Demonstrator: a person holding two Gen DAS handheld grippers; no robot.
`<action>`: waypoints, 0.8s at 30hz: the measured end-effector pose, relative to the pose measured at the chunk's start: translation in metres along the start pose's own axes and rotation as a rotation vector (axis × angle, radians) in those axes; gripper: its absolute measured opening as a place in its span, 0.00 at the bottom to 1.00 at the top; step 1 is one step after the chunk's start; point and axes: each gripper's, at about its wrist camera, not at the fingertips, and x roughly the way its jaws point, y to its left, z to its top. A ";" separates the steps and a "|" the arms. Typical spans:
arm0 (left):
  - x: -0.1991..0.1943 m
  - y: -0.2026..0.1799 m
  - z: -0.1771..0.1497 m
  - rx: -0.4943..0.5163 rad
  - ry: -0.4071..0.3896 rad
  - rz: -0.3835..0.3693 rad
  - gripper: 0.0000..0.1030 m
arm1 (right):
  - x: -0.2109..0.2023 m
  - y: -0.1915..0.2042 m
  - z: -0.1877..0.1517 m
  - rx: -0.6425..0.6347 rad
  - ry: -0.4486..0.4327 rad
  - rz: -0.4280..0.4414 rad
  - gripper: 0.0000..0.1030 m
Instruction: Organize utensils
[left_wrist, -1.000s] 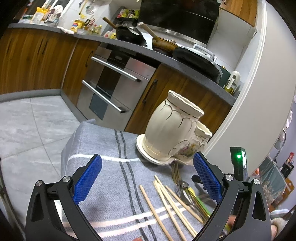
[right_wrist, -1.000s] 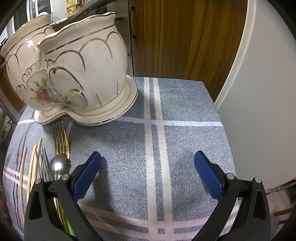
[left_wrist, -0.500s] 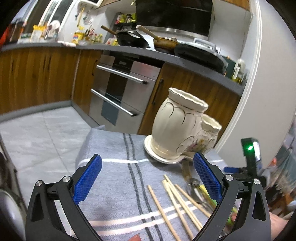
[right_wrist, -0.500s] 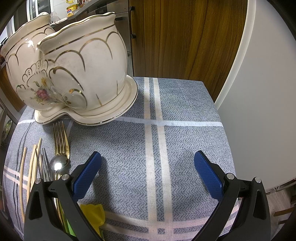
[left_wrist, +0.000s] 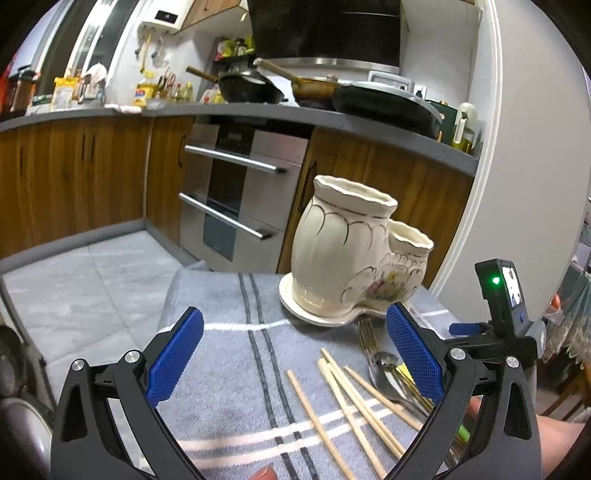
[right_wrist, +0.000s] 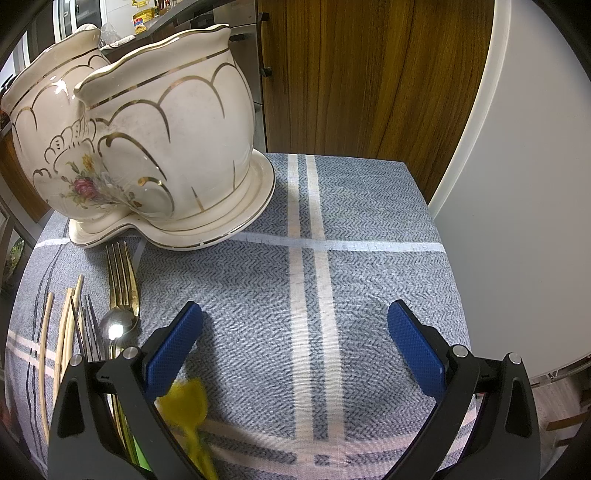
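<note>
A cream ceramic utensil holder (left_wrist: 343, 254) with two gold-trimmed pots on one base stands at the back of the grey cloth; it also shows in the right wrist view (right_wrist: 147, 147). Several wooden chopsticks (left_wrist: 354, 402), a gold fork (right_wrist: 120, 280), a steel spoon (right_wrist: 116, 326) and a steel fork lie in front of it. My left gripper (left_wrist: 295, 354) is open and empty above the cloth, left of the chopsticks. My right gripper (right_wrist: 295, 343) is open and empty over bare cloth. A blurred yellow utensil (right_wrist: 188, 406) shows under its left finger.
The small table is covered by a grey cloth with white stripes (right_wrist: 306, 258). Beyond it are wooden cabinets (left_wrist: 74, 177), an oven (left_wrist: 236, 192) and a counter with pans (left_wrist: 384, 99). A white wall (right_wrist: 517, 184) stands close on the right. The table edges drop to a tiled floor (left_wrist: 92, 280).
The left gripper's view has tilted up and drawn back a little. A yellow utensil has come into the right wrist view near the left finger. The right gripper has not moved.
</note>
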 end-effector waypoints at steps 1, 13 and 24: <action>0.000 0.000 0.000 -0.001 -0.003 -0.001 0.95 | 0.001 0.001 0.000 0.000 0.000 0.000 0.96; -0.013 -0.005 0.004 0.055 -0.118 0.024 0.95 | 0.001 0.001 0.000 0.000 0.000 -0.001 0.96; -0.013 -0.032 0.000 0.198 -0.120 0.142 0.95 | -0.019 0.003 -0.009 -0.001 -0.079 -0.032 0.95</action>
